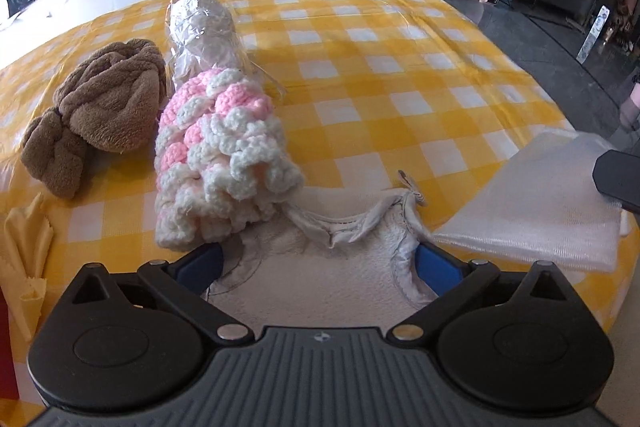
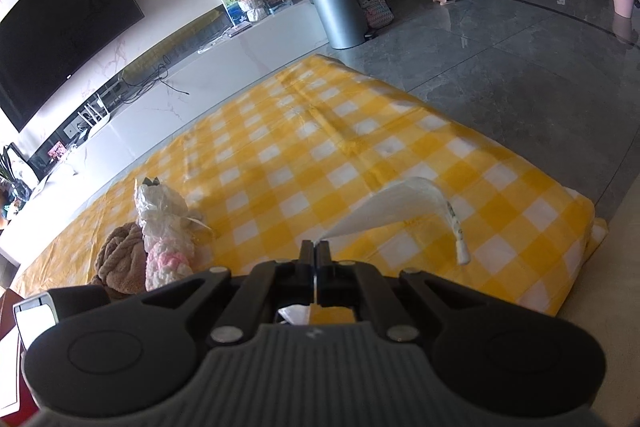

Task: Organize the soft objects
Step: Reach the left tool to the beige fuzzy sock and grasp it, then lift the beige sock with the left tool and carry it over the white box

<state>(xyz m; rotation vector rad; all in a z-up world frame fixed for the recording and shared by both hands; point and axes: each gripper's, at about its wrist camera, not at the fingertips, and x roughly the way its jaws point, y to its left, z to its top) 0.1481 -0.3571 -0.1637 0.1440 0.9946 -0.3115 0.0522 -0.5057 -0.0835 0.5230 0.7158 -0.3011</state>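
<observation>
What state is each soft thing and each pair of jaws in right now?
Left gripper: jaws wide open around a cream fleece garment, not pressing it.
Right gripper: jaws shut on a white mesh bag, lifted off the table.
Brown towel: bunched, lying on the checked cloth.
Pink-and-white crochet piece: rolled up, beside the towel.
Plastic-wrapped white bundle: lying behind the crochet.

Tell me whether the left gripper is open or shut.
Open. In the left wrist view the left gripper has its blue fingers spread wide on either side of the white fluffy garment, not pressing it.
</observation>
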